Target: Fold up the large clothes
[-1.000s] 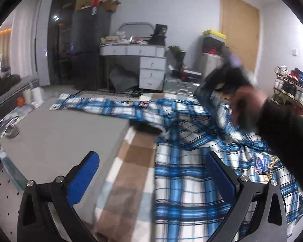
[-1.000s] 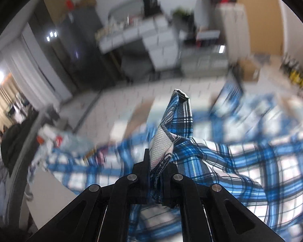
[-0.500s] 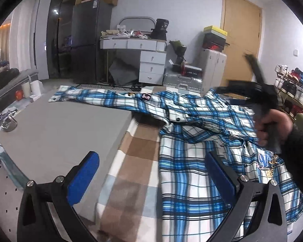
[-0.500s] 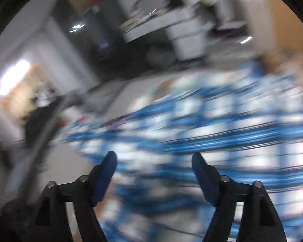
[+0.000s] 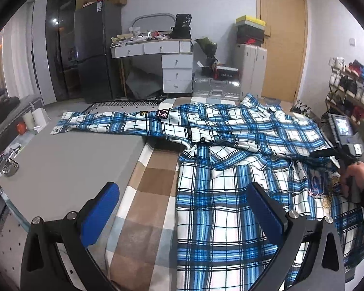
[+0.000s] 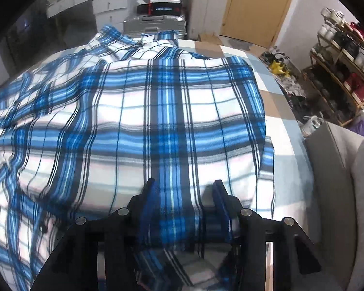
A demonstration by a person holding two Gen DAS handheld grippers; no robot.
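Observation:
A large blue and white plaid shirt [image 5: 230,131] lies spread on the bed, one sleeve [image 5: 104,121] stretched out to the left. My left gripper [image 5: 182,194] hovers open above the shirt's left edge with nothing between its blue pads. In the right wrist view the shirt [image 6: 157,109] fills the frame. My right gripper [image 6: 184,194] is down on its near hem, jaws closing, with a raised strip of fabric between the fingers; the picture is too blurred to show the pads pressing. A person's hand [image 5: 354,177] holds that gripper at the right edge.
The bed has a brown and blue checked sheet [image 5: 153,189] and a grey mat [image 5: 68,160] to the left. A white desk with drawers [image 5: 174,70], a dark fridge [image 5: 94,53] and a suitcase [image 5: 216,87] stand behind. A shoe rack [image 6: 347,55] and grey cushion [image 6: 332,181] are at right.
My right gripper let go of the shirt corner it held up, swung down and to the right, and now sits at the hem with narrower jaws. The left gripper stays open, barely shifted.

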